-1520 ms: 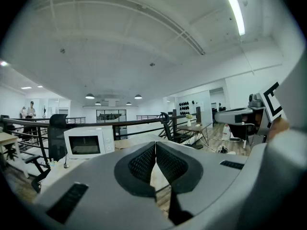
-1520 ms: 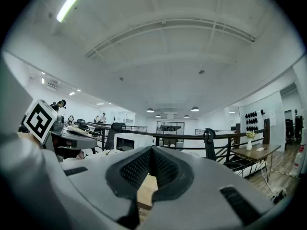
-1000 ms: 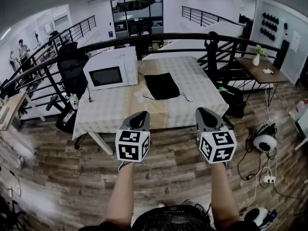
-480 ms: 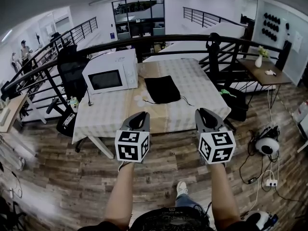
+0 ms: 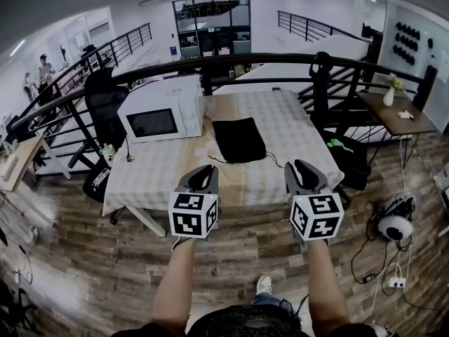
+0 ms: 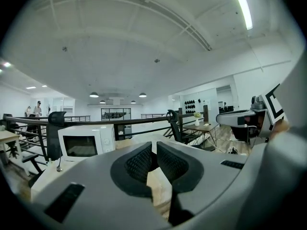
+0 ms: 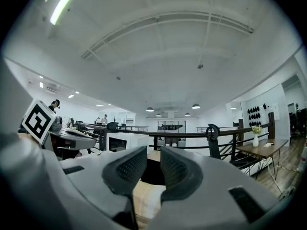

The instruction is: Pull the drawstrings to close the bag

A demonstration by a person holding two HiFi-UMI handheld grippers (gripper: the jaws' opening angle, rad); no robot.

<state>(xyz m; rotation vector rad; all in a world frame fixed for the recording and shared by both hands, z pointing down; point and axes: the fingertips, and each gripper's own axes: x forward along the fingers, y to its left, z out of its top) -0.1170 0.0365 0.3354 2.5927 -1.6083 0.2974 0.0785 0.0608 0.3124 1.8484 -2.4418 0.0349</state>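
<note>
Your left tool (image 5: 201,171) was closed, with nothing in it. Your right tool (image 5: 303,167) had just been opening to a small gap, also empty. Both hung by the bench's (image 5: 158,177) 6 o'clock edge. The black bag (image 5: 239,139) lay flat at 12 o'clock, the microwave (image 5: 161,111) at its 9 o'clock.

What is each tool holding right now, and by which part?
Nothing. The left tool is shut empty; the right tool, jaws just opening, has nothing between them. The black bag lies untouched on the table.
</note>
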